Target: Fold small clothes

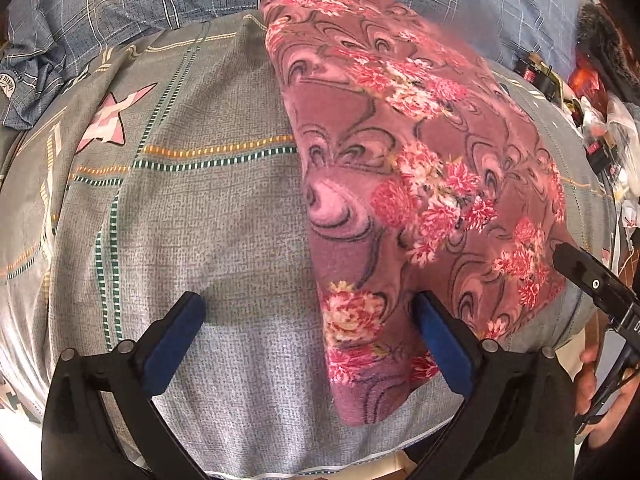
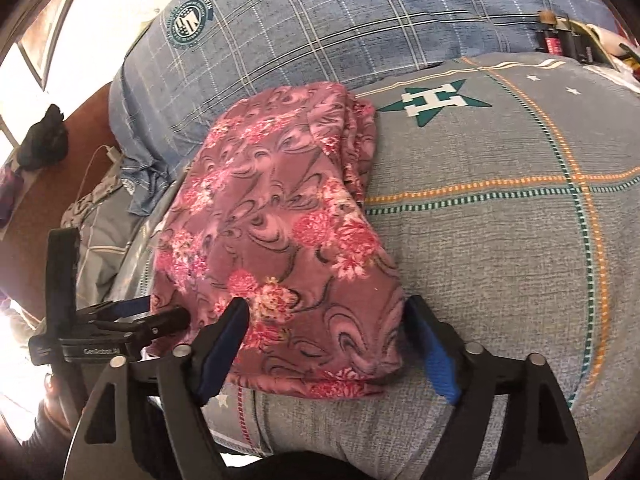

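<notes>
While the folded pink flowery fleece cloth [image 2: 280, 240] lies near the grey checked bed cover's [image 2: 500, 280] front edge, the left gripper [image 1: 308, 320] and right gripper [image 2: 326, 332] both gape, gripping nothing.

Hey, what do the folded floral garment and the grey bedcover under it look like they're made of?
Floral garment: looks like soft fleece or flannel, matte, with a fuzzy nap that blurs its pink print. Grey bedcover: likely woven cotton or a blend, matte, with a printed linen-style crosshatch grain and crisp printed lines.
</notes>
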{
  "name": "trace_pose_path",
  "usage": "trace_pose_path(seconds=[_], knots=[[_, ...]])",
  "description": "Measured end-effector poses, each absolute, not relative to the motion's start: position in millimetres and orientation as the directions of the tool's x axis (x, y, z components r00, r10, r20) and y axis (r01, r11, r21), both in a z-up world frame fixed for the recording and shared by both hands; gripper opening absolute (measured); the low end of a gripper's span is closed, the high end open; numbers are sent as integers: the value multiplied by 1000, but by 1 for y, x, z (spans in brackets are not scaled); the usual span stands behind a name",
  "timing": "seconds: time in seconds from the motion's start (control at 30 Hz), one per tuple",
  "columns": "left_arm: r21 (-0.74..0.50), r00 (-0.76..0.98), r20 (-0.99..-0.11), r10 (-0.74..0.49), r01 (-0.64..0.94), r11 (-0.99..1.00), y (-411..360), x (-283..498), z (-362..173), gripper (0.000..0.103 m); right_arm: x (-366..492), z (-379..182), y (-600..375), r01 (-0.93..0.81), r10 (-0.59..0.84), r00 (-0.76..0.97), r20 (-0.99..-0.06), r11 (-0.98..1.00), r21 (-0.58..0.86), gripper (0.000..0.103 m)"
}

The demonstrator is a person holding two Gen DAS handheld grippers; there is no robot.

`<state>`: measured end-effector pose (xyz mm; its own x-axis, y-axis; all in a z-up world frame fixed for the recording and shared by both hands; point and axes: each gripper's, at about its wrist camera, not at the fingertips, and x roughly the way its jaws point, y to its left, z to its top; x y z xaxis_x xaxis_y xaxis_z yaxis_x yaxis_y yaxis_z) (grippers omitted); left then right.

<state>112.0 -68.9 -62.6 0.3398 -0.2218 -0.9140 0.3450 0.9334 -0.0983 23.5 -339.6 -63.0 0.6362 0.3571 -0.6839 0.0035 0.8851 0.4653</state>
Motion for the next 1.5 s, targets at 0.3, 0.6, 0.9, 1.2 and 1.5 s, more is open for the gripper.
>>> trace_pose_path(seconds=[0.3,0.6,0.9,1.2,1.5], knots=[[-100,347,-909,-230,355,930,-68,113,-63,103,23,-59,-328,20,284,632,-721,924,382,84],[-26,492,-849,-191,322,946,-58,74,-48,103,-5,-43,-320,229,11,642,-767,952,205,91],[68,588,-795,-151,334,940,-54,33,-47,103,-30,-30,-296,250,-123,692,-711,965,78,101],[92,652,-745,-143,312,946,-43,25,-22,103,-48,0,-304,272,-168,735,-657,960,59,102],[10,669,-717,-197,292,956,-49,10,-7,103,-76,24,-275,206,-223,788,-573,974,-94,103]])
